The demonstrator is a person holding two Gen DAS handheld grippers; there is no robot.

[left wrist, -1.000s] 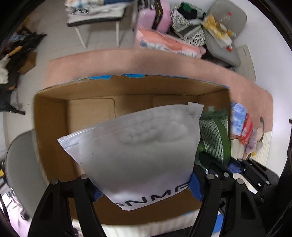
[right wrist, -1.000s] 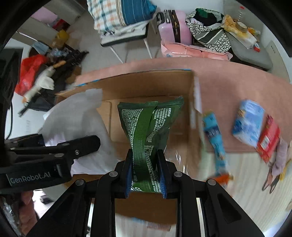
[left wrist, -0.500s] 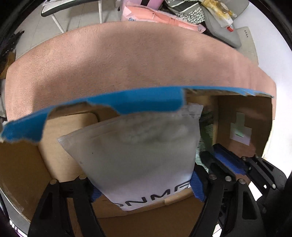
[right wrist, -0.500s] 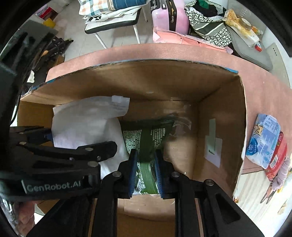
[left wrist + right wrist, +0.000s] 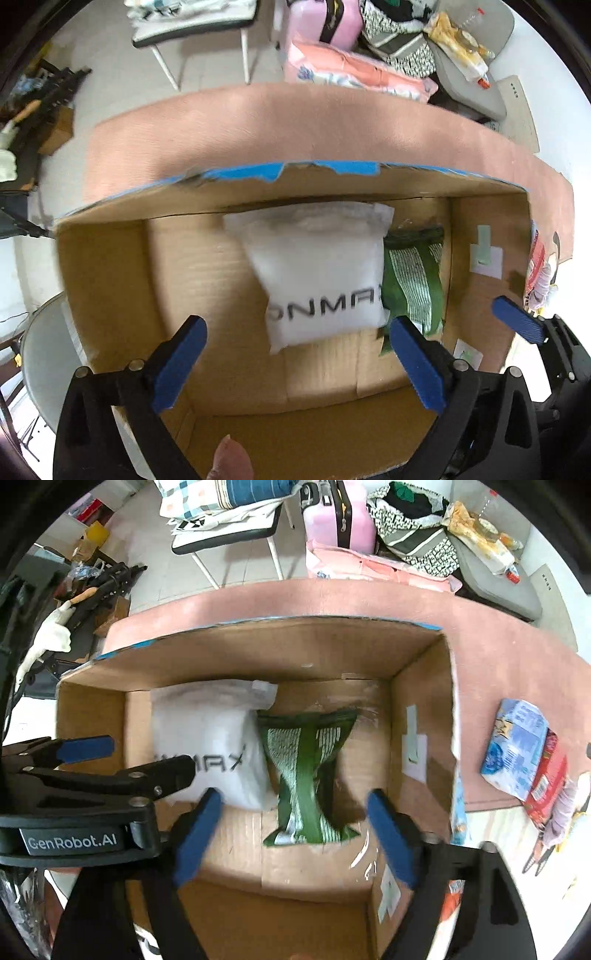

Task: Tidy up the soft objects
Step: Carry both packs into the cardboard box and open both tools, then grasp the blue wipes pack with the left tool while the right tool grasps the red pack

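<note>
Release has just happened: left gripper (image 5: 295, 354) and right gripper (image 5: 291, 827) now gape empty above the cardboard box (image 5: 421, 709), white pouch (image 5: 321, 273) left of green packet (image 5: 310, 775) on its floor, so two soft items are stowed.

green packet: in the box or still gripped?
In the box. The green packet lies on the cardboard box floor beside the white pouch; right gripper is open above it.
</note>
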